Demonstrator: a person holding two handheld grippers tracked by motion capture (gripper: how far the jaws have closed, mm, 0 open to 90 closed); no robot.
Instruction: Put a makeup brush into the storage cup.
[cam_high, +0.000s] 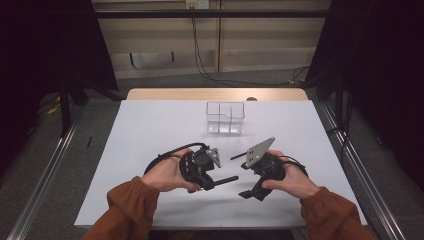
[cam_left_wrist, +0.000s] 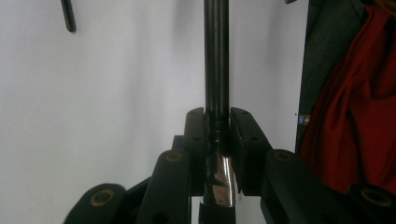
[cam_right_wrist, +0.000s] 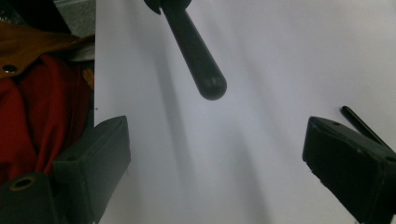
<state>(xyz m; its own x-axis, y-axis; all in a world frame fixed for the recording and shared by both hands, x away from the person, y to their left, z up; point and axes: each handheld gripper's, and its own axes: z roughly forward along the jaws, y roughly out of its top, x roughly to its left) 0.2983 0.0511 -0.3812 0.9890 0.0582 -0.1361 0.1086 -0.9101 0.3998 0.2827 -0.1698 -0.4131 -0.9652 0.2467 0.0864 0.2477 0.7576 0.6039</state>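
**Pen clamped left, right jaws wide & waiting**

Left gripper (cam_left_wrist: 217, 122): jaws pinched on black pen (cam_left_wrist: 217, 60) near its chrome end, barrel sticking straight out ahead. In high view, held sideways just above table (cam_high: 150, 130), barrel (cam_high: 226, 179) aimed toward right gripper (cam_high: 250, 192). Probably gripped at one end so the free length can be taken or pulled on.

Right gripper (cam_right_wrist: 215, 158): jaws spread wide, nothing between, rounded pen tip (cam_right_wrist: 210, 86) just ahead & above the gap. Looks lined up to close on it, prob. for uncapping or handover.

Second thin black piece (cam_high: 239, 155) lying on table btwn hands, near right jaw in right gripper view (cam_right_wrist: 362, 125).

Clear divided box (cam_high: 226, 118) farther back, well apart; likely drop-off spot.
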